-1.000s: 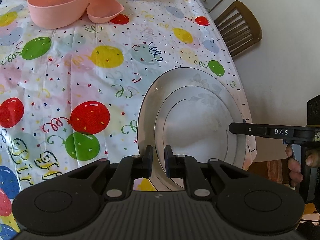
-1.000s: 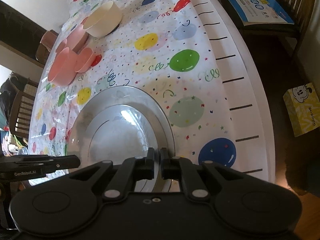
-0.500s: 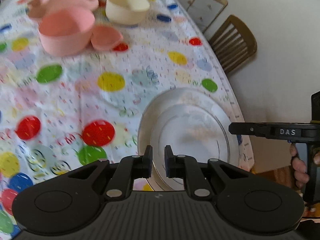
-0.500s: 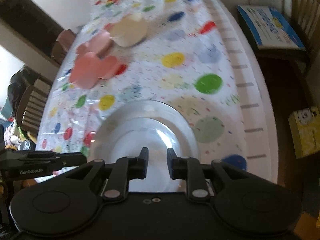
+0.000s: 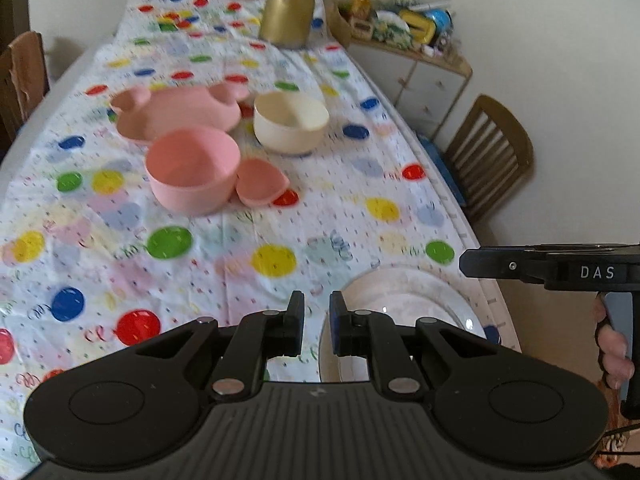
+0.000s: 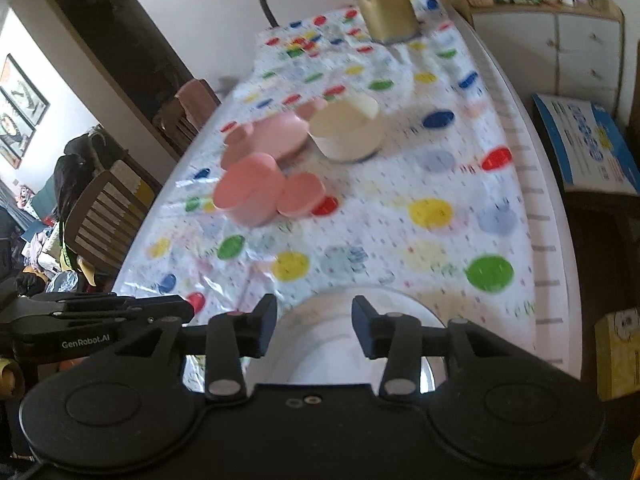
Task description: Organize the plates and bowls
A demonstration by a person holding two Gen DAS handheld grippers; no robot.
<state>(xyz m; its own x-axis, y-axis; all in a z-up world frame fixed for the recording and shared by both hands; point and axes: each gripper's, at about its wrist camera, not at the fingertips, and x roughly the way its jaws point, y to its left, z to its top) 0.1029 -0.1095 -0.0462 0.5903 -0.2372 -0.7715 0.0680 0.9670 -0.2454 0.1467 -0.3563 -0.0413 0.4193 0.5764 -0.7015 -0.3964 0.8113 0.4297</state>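
Jaws: left gripper (image 5: pixel 316 326) narrow, nothing between; right gripper (image 6: pixel 314 326) opening, gap empty, pads clear of plate. Plate (image 6: pixel 336 344): white, flat on tablecloth (image 5: pixel 320 216) at near table edge, below and beyond right jaws, just right of left jaws. Farther up table: pink bowl (image 5: pixel 192 170), small pink dish (image 5: pixel 260 182) touching it, cream bowl (image 5: pixel 290 122), pink eared plate (image 5: pixel 180 110).
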